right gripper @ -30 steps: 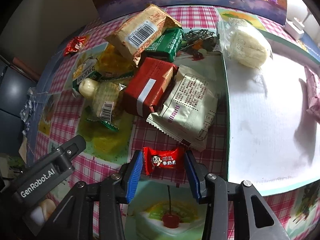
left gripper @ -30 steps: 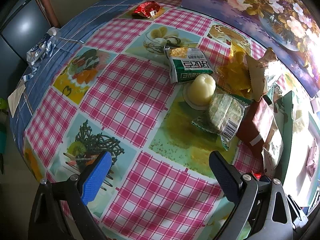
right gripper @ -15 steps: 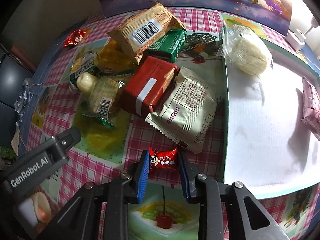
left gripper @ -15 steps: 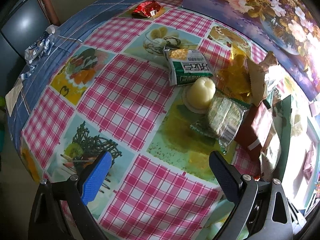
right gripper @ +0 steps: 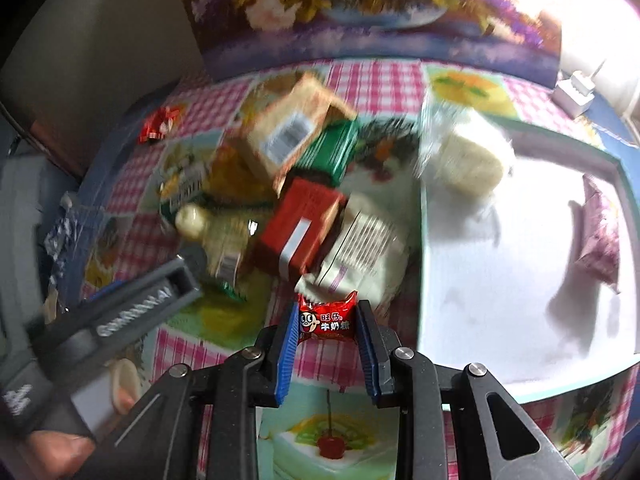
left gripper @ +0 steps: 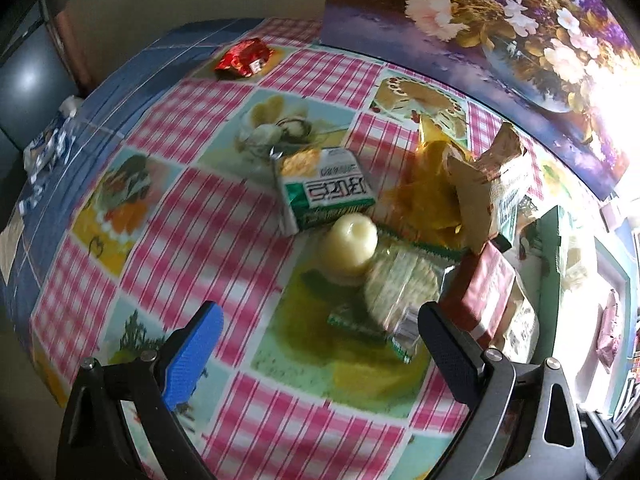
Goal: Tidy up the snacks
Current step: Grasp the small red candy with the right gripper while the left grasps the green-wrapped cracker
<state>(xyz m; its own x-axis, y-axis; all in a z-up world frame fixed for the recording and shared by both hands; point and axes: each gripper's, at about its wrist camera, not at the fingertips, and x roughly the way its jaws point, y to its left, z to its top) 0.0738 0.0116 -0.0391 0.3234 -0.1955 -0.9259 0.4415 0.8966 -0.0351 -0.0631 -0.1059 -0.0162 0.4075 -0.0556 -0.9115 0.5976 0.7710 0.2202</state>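
Observation:
My right gripper (right gripper: 327, 322) is shut on a small red candy (right gripper: 327, 321) and holds it above the table, left of the white tray (right gripper: 520, 280). A pile of snacks lies ahead: a red pack (right gripper: 300, 228), a white pack (right gripper: 360, 248), a green pack (right gripper: 330, 152), a tan pack (right gripper: 292, 128). My left gripper (left gripper: 320, 344) is open and empty, low over the tablecloth, in front of a round cracker pack (left gripper: 400, 284), a pale jelly cup (left gripper: 349, 245) and a green-white pack (left gripper: 326, 192). Another red candy (left gripper: 242, 58) lies at the far edge.
The tray holds a pale rice-cake pack (right gripper: 468, 160) at its far left corner and a pink pack (right gripper: 598, 236) at the right. A floral board (left gripper: 480, 32) stands behind the table. A white charger (right gripper: 574, 94) lies at the far right. The left gripper's body (right gripper: 120, 312) crosses the right wrist view.
My right gripper has closed tighter on the red candy and lifted it up, toward the tray's left edge. My left gripper has moved forward toward the snack pile, still open.

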